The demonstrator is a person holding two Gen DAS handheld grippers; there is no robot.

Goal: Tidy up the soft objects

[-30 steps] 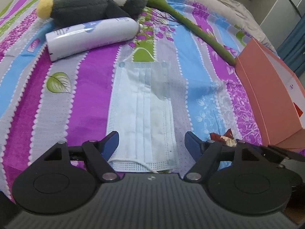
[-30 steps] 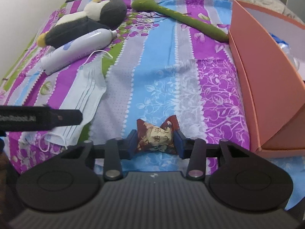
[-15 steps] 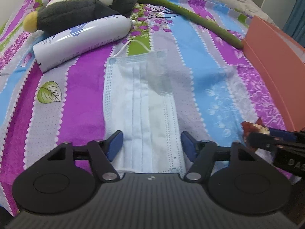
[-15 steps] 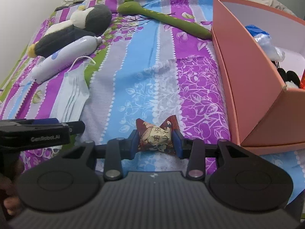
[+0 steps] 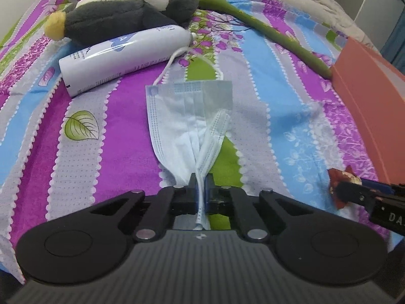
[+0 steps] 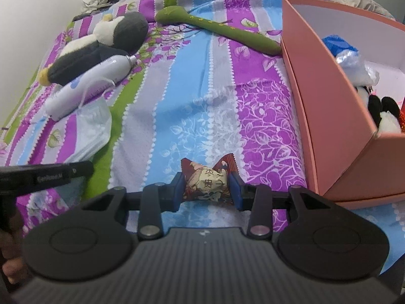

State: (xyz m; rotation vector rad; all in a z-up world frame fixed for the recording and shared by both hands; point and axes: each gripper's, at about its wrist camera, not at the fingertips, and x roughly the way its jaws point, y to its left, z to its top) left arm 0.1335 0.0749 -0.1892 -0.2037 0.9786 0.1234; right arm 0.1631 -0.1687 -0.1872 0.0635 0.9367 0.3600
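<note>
Centrally, lower frame: face mask (image 5: 187,116) near end pinched, bunched between closed fingers of left gripper (image 5: 200,195) on striped bedspread (image 5: 253,126). Small red pillow (image 6: 208,183) clamped by right gripper (image 6: 207,190); pink box (image 6: 329,116) at right.

Pink box (image 5: 368,101) cut by right edge, box contents (image 6: 364,86) half hidden behind wall, left gripper (image 6: 45,177) blurred

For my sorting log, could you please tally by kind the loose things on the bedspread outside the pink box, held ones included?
Plush toys: 2, the penguin and the green snake.
Face masks: 1, in the left gripper.
Wrapped candies: 1, in the right gripper.
Bottles: 1.
Total: 5.
</note>
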